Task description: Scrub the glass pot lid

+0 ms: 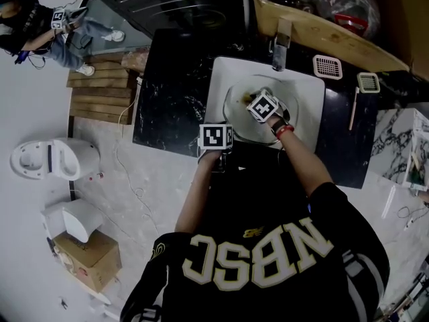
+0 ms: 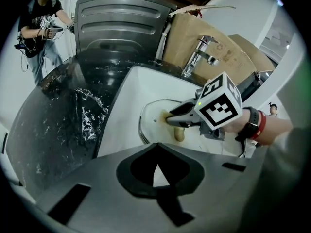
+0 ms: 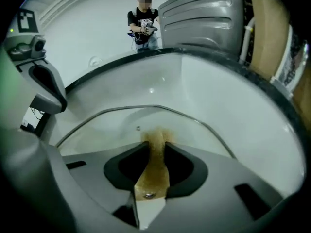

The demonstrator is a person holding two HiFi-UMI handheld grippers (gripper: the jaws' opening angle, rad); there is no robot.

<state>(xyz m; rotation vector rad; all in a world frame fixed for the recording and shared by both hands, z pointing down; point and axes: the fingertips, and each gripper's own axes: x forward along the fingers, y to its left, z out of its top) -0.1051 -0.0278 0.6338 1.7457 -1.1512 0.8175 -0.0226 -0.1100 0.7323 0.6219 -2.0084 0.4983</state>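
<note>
The glass pot lid [image 1: 238, 109] lies in the white sink [image 1: 305, 106], its metal rim [image 3: 155, 107] arching across the right gripper view. My right gripper [image 1: 253, 100] is shut on a brownish-yellow scrub sponge [image 3: 154, 164], whose tip presses on the glass. From the left gripper view the same right gripper [image 2: 171, 119] and sponge [image 2: 179, 133] sit on the lid [image 2: 146, 125]. My left gripper [image 1: 220, 125] hangs shut at the sink's near edge, over the lid's near rim. Whether it pinches the rim is hidden.
A chrome faucet [image 1: 281, 49] stands at the sink's back, with a cardboard box [image 1: 315, 19] behind it. Black marble counter [image 1: 167, 99] flanks the sink. Two white drain grids [image 1: 327, 66] lie on the right. Another person [image 3: 144, 18] stands far off.
</note>
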